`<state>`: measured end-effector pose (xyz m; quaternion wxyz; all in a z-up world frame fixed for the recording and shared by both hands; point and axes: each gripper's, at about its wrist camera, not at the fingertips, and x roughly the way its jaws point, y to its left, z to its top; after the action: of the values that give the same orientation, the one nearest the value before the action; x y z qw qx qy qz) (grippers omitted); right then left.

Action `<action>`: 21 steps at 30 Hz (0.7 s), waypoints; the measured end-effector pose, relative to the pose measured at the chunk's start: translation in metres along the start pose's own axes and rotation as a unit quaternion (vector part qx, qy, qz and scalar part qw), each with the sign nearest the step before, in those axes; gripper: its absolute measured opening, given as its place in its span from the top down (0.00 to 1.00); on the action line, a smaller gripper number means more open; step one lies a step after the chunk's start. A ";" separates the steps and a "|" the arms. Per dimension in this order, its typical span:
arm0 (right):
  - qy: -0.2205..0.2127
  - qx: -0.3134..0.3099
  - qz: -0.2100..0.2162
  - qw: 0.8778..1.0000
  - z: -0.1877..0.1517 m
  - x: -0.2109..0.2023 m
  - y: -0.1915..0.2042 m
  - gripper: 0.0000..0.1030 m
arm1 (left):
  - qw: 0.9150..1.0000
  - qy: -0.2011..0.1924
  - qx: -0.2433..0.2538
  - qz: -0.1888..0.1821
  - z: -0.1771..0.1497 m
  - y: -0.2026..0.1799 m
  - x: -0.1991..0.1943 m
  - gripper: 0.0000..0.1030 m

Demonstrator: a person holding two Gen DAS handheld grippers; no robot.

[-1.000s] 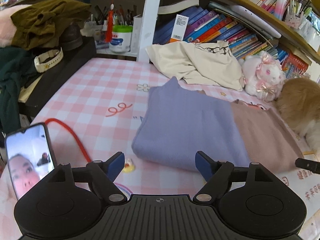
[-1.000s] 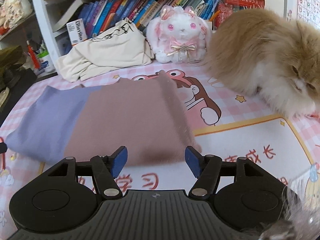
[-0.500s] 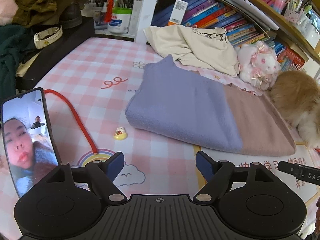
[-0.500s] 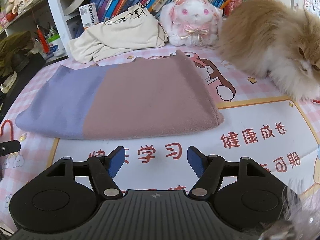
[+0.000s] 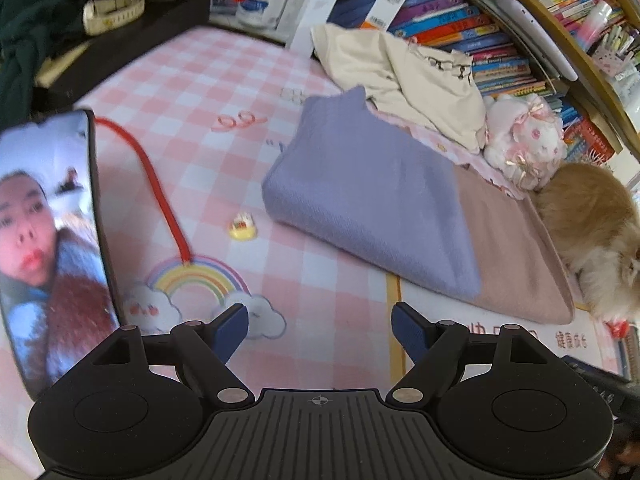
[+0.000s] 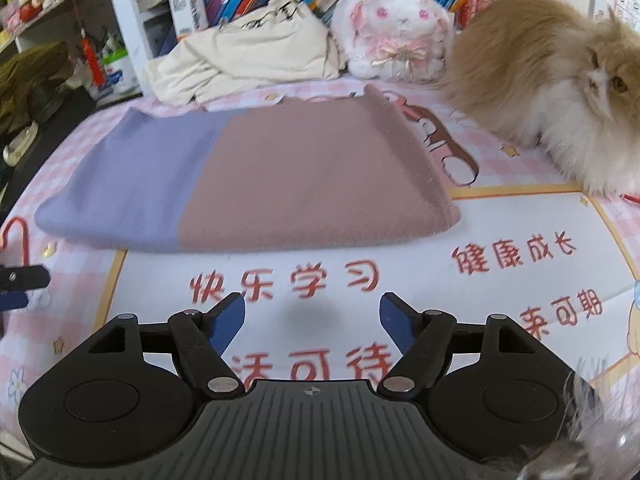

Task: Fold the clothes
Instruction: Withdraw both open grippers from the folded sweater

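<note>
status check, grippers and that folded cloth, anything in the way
Left gripper open, empty; right gripper empty, jaws just been opening. Folded lavender-and-mauve fleece garment flat on pink checked mat, untouched. Fluffy tan cat at its mauve end.

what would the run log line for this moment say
left gripper: open, empty | right gripper: jaws just opening, empty | sweater: folded flat on mat, untouched | cat: beside sweater

Black hand-held gripper [image 5: 320, 332], blue fingertip pads [image 5: 230, 328], silver screws.
</note>
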<state>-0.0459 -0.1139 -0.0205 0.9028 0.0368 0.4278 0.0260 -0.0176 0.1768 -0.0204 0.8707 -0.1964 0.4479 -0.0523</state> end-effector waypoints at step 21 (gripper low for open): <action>0.017 -0.006 -0.019 1.000 -0.007 -0.001 0.012 0.27 | 0.969 -0.019 -0.220 -0.109 0.022 0.039 0.031 0.24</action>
<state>-0.0517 -0.1019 -0.0229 0.8958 0.0233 0.4437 0.0123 0.0156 0.2106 -0.0475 0.8034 -0.4315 0.4079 -0.0436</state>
